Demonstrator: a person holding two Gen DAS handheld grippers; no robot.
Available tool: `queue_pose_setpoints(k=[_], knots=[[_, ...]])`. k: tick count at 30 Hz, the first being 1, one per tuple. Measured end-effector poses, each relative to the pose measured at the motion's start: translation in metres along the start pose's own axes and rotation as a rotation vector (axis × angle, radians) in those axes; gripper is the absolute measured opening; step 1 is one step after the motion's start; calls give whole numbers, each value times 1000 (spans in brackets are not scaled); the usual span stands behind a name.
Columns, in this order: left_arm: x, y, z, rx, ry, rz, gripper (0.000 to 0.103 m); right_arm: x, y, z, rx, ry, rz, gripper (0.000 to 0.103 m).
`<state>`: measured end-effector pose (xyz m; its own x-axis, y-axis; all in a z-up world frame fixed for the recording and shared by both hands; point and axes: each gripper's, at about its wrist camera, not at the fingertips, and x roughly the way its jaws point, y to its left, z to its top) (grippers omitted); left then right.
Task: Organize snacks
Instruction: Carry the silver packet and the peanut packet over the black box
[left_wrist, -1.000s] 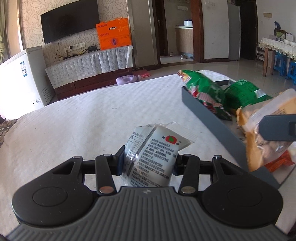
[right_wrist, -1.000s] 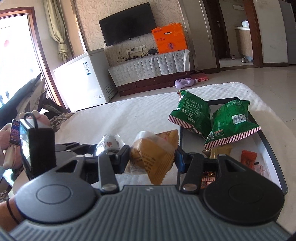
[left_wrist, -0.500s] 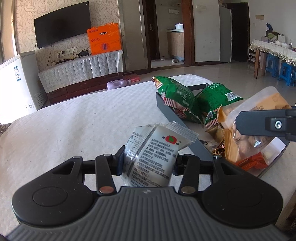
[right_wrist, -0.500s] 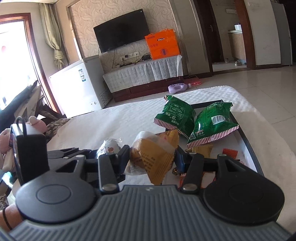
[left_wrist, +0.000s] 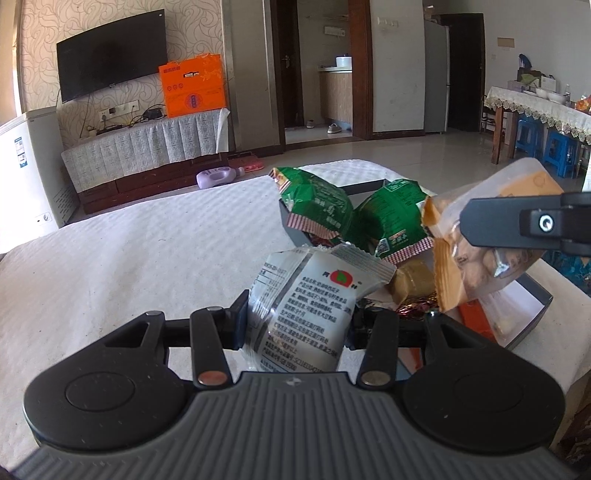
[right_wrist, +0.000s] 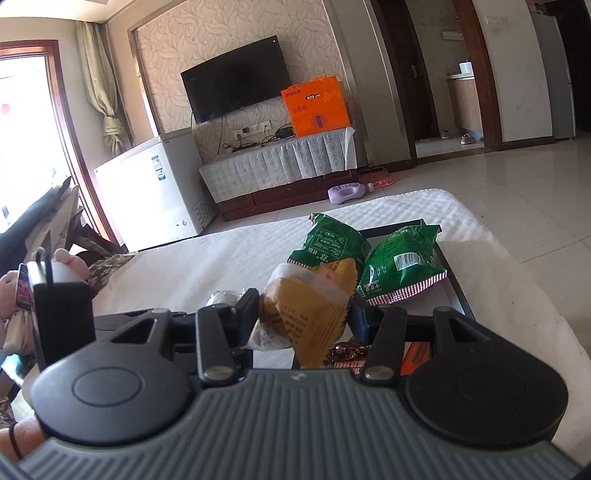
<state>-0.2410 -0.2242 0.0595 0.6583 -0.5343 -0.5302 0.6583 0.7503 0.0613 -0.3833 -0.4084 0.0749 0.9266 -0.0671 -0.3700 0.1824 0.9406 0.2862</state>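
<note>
Both tongs now nearer the tray (left_wrist: 532, 314), left (left_wrist: 295, 321) clamping silver packet (left_wrist: 310, 302), right (right_wrist: 303, 319) orange packet (right_wrist: 306, 306).

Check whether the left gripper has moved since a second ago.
Yes. The left gripper, shut on the silver packet, has swung right, toward the tray and green bags.

Wall television (left_wrist: 110, 72), orange box (left_wrist: 194, 85)

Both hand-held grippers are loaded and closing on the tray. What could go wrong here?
The left hand-held gripper pinches the silver packet only near its lower end, so it might slip or swing. The right hand-held gripper carries the orange packet close beside it; they could collide above the tray. The two green bags already crowd the far end, leaving little room.
</note>
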Motion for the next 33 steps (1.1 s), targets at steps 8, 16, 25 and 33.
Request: queue_pose_setpoints(k=[8, 16, 25, 33], knots=[[4, -9, 1, -2, -6, -25, 53, -3, 1, 3, -8, -18, 7, 52], [4, -19, 3, 0, -19, -62, 53, -9, -5, 4, 7, -45, -11, 52], [10, -38, 7, 7, -31, -111, 53, -14, -14, 6, 24, -59, -36, 52], [33, -56, 16, 11, -37, -155, 53, -21, -30, 8, 52, -77, -71, 52]])
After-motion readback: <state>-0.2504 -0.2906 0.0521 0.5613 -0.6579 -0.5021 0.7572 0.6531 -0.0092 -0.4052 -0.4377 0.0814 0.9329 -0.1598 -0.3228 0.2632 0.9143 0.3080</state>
